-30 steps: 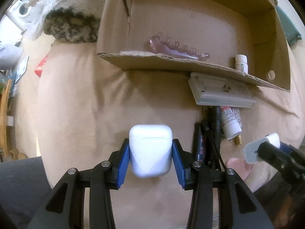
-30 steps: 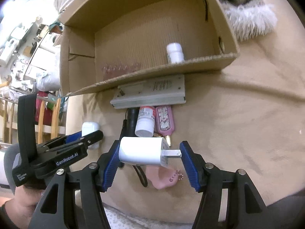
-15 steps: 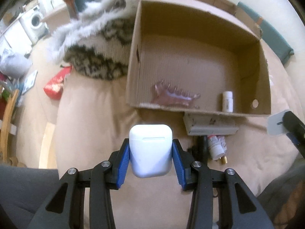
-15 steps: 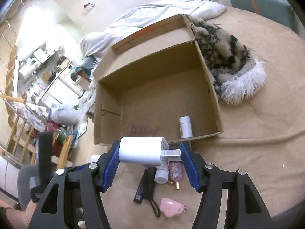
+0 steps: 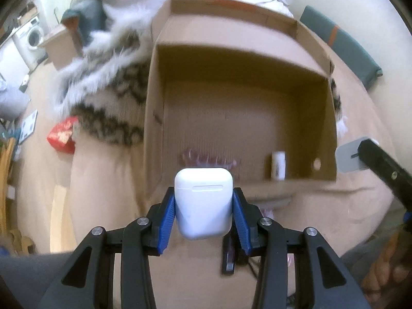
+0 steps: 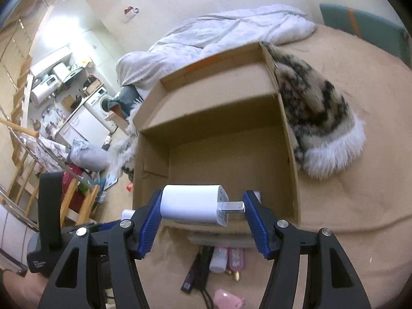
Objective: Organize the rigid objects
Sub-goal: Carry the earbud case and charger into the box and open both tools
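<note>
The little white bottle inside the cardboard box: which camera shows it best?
The left wrist view: the white bottle stands in plain sight by the cardboard box's near wall. In the right wrist view only a sliver of it peeks past a blue gripper pad.

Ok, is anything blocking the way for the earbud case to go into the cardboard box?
Nothing visible blocks it. The left gripper holds the earbud case at the cardboard box, whose top is open. Inside lie a pink hair claw and a white bottle, with bare floor left.

Each hand-held gripper (image 5: 203,216) (image 6: 202,209) is clamped on something.
</note>
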Motion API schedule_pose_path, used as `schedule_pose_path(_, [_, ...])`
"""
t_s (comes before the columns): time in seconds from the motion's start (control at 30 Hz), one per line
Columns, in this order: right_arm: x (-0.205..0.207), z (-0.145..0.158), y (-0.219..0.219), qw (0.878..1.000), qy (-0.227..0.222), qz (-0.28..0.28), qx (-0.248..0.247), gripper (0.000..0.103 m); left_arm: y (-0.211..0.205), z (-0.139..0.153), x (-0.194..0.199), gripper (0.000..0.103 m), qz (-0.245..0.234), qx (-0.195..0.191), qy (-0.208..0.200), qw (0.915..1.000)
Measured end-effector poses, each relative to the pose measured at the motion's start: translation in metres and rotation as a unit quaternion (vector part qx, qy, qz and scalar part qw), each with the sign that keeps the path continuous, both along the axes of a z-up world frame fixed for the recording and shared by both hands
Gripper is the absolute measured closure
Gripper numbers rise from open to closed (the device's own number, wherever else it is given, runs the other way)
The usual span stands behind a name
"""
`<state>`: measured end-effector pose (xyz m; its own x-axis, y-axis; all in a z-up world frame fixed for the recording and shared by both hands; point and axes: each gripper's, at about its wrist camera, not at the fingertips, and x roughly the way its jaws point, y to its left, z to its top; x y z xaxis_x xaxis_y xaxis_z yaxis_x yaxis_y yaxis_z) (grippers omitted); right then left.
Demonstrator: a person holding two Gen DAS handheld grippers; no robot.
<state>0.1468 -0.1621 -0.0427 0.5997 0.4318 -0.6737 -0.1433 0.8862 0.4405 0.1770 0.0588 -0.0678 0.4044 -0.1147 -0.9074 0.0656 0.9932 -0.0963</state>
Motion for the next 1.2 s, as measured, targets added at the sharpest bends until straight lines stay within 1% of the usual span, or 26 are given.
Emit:
schedule_pose_path(0.1, [0.016, 0.004, 0.001, 1.000, -0.003, 0.001, -0.012, 0.037, -0.002, 0.008, 0.015, 0.064, 0.003, 0.002, -0.009, 1.0000])
schedule_pose_path(0.2, [0.033, 0.005, 0.002, 1.000, -0.001, 0.001, -0.024, 0.037, -0.006, 0.010, 0.030, 0.064, 0.004, 0.023, -0.021, 0.9995])
schedule_pose_path(0.27, [0.043, 0.001, 0.002, 1.000, 0.000, -0.001, -0.031, 0.037, -0.007, 0.004, 0.039, 0.064, 0.005, 0.035, -0.019, 0.9992])
schedule_pose_path(0.37, [0.050, -0.011, 0.000, 1.000, 0.008, -0.008, -0.019, 0.037, -0.005, -0.009, 0.047, 0.064, 0.012, 0.028, -0.012, 0.9995])
schedule_pose_path(0.4, [0.050, -0.018, -0.002, 1.000, 0.016, -0.010, -0.008, 0.037, -0.004, -0.014, 0.048, 0.064, 0.012, 0.024, -0.014, 0.9995])
schedule_pose_path(0.47, [0.047, -0.029, -0.001, 0.999, 0.030, -0.011, -0.002, 0.037, -0.006, -0.023, 0.049, 0.064, 0.009, 0.028, -0.015, 0.9995])
schedule_pose_path(0.6, [0.048, -0.043, 0.007, 0.998, 0.053, 0.004, -0.027, 0.037, -0.007, -0.039, 0.051, 0.064, 0.008, 0.013, 0.006, 0.9999])
schedule_pose_path(0.87, [0.066, -0.071, 0.020, 0.993, 0.093, 0.020, -0.063, 0.037, -0.017, -0.048, 0.050, 0.064, -0.016, 0.038, -0.013, 0.9991])
schedule_pose_path(1.0, [0.067, -0.083, 0.023, 0.990, 0.115, 0.026, -0.077, 0.037, -0.022, -0.055, 0.050, 0.064, -0.022, 0.045, -0.008, 0.9987])
schedule_pose_path(1.1, [0.066, -0.089, 0.024, 0.988, 0.129, 0.028, -0.084, 0.037, -0.023, -0.061, 0.052, 0.064, -0.021, 0.038, 0.004, 0.9991])
schedule_pose_path(1.2, [0.067, -0.092, 0.028, 0.986, 0.134, 0.028, -0.094, 0.037, -0.026, -0.065, 0.053, 0.064, -0.024, 0.041, 0.006, 0.9988])
